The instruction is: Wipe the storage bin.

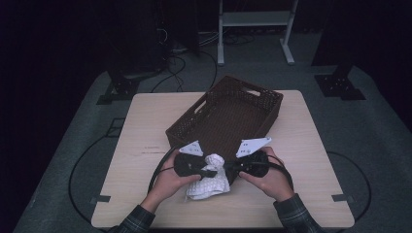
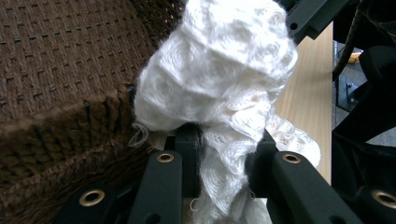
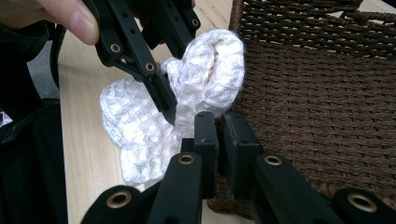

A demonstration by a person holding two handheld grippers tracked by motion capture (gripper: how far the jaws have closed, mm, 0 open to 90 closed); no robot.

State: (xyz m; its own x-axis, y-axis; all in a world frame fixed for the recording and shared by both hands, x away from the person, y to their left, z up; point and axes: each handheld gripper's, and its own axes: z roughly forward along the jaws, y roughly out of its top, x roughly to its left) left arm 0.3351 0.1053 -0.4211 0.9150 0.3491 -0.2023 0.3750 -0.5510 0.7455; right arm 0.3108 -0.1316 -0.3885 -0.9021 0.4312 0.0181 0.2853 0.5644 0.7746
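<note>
A bumpy white knitted cloth [image 1: 210,180] lies bunched on the pale wooden table [image 1: 145,126], touching the near wall of a dark brown woven basket [image 1: 228,114]. The left gripper [image 1: 206,170] and right gripper [image 1: 227,167] each pinch its raised top fold between closed jaws.

Light wooden table [image 1: 145,126]: brown woven basket [image 1: 228,114], white knitted cloth [image 1: 210,185].
</note>
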